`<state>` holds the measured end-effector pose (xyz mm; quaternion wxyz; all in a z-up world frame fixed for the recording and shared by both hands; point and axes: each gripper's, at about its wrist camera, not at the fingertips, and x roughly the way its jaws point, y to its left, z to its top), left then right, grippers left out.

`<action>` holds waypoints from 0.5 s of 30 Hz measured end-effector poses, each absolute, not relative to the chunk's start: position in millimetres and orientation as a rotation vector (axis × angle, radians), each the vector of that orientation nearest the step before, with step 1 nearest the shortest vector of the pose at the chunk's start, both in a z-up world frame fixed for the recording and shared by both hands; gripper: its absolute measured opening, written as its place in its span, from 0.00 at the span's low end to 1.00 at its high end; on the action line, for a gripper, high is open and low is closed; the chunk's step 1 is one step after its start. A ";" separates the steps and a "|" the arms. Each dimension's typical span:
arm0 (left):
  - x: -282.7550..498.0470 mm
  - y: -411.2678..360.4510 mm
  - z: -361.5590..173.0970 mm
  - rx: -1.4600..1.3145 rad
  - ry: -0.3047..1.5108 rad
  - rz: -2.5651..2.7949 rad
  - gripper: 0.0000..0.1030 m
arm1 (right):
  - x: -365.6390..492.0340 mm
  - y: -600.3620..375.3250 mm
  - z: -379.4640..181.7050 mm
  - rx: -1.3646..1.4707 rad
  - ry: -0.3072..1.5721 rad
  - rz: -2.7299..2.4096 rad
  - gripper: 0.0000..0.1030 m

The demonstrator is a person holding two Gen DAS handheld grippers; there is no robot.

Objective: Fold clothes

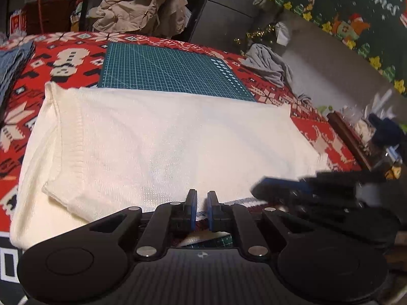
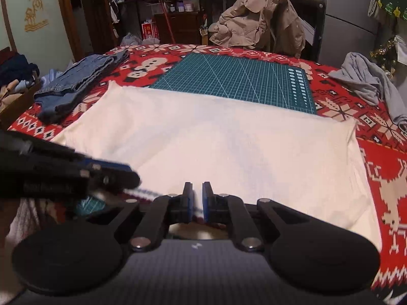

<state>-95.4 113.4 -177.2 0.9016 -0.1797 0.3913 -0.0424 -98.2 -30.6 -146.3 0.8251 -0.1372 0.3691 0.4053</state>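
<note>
Only right view shows folded jeans [image 2: 73, 86], both grippers (left [image 1: 202, 200], right [image 2: 197, 193]) pinching white garment's [image 1: 165, 139] near hem.

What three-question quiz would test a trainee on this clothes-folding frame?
1. True or false: the white knit garment covers the near edge of the teal gridded cutting mat.
2. Which lies at the table's left side in the right wrist view: (a) folded blue denim jeans, (b) crumpled grey shirt, (c) beige jacket?
3. What do the left gripper and right gripper pinch?

Key: 1 true; 2 a; 3 the white garment's near edge, jaws nearly shut.
</note>
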 end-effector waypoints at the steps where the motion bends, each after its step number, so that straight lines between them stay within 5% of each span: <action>1: -95.5 113.4 -177.2 -0.374 0.808 -0.088 0.08 | -99.1 -36.0 -145.6 -0.279 0.792 0.856 0.08; 15: -97.6 113.1 -177.7 -0.383 0.802 -0.081 0.08 | -72.9 -78.3 -145.8 -0.214 0.798 0.712 0.07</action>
